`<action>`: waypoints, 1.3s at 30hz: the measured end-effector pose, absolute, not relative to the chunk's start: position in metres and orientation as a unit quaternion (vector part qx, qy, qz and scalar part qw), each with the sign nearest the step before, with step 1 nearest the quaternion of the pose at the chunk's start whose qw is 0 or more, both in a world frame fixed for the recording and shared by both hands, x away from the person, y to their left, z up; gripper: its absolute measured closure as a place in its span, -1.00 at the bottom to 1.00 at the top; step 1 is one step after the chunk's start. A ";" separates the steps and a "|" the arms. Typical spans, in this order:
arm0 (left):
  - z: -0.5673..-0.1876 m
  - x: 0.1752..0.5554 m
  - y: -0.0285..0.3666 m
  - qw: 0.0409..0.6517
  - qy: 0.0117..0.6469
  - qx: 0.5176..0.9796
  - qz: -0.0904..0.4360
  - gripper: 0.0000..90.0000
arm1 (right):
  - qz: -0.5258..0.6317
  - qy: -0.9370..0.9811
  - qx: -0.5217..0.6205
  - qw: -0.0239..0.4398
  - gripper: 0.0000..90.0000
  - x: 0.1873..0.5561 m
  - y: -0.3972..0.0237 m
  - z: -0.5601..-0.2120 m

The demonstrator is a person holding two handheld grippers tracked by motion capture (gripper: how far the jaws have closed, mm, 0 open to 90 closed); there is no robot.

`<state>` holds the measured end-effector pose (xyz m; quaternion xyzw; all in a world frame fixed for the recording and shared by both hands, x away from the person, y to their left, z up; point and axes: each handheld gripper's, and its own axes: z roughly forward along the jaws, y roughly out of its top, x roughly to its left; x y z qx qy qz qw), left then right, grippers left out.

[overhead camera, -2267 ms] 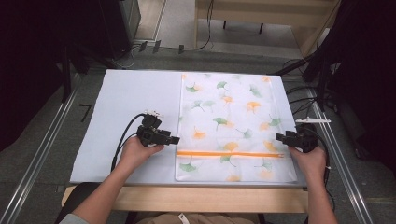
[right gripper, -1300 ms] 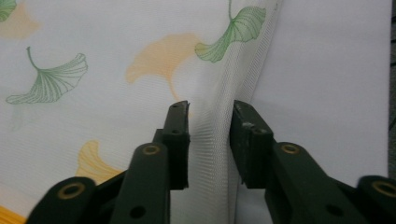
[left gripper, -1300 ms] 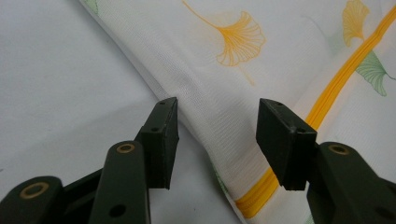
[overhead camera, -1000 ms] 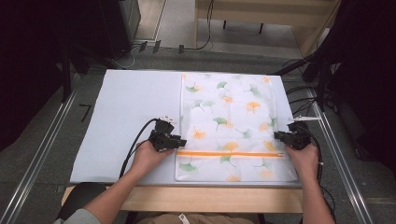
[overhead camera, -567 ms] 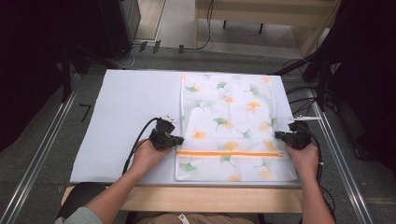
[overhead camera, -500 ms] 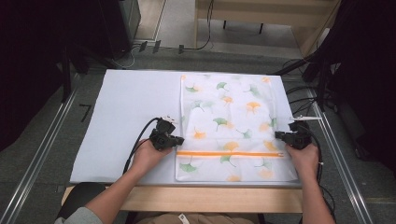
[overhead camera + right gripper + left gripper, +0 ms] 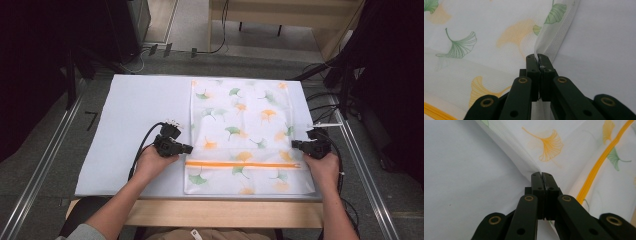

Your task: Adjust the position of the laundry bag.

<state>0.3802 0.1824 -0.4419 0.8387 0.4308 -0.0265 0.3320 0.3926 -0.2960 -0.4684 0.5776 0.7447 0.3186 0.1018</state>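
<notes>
My left gripper [image 7: 541,173] and right gripper [image 7: 535,55] each pinch a side edge of the mesh laundry bag [image 7: 245,115], ready to lift it off the counter [image 7: 135,105] evenly.

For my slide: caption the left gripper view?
Left gripper shut on the bag's edge, beside its orange zipper.

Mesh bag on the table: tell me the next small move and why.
Probably lift both hands together, a little. The left gripper is shut on the mesh bag's left edge and the right gripper on its right edge, both just beyond the orange zipper. The bag lies flat on the white sheet, so an even lift would raise that end without skewing it.
</notes>
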 end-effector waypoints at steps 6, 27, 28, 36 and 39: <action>-0.435 0.378 0.197 0.334 0.434 0.836 -0.023 1.00 | 0.321 0.752 0.569 0.089 1.00 0.396 -0.286 -0.465; -0.425 0.368 0.268 0.321 0.489 0.811 0.006 1.00 | 0.336 0.796 0.502 0.045 1.00 0.415 -0.222 -0.455; -0.424 0.368 0.270 0.317 0.491 0.812 0.009 1.00 | 0.336 0.797 0.500 0.044 0.99 0.415 -0.219 -0.455; -0.422 0.370 0.295 0.335 0.516 0.788 0.004 1.00 | 0.339 0.810 0.478 0.039 0.99 0.415 -0.200 -0.453; -0.420 0.370 0.304 0.336 0.525 0.782 0.006 1.00 | 0.349 0.812 0.467 0.038 0.99 0.412 -0.193 -0.449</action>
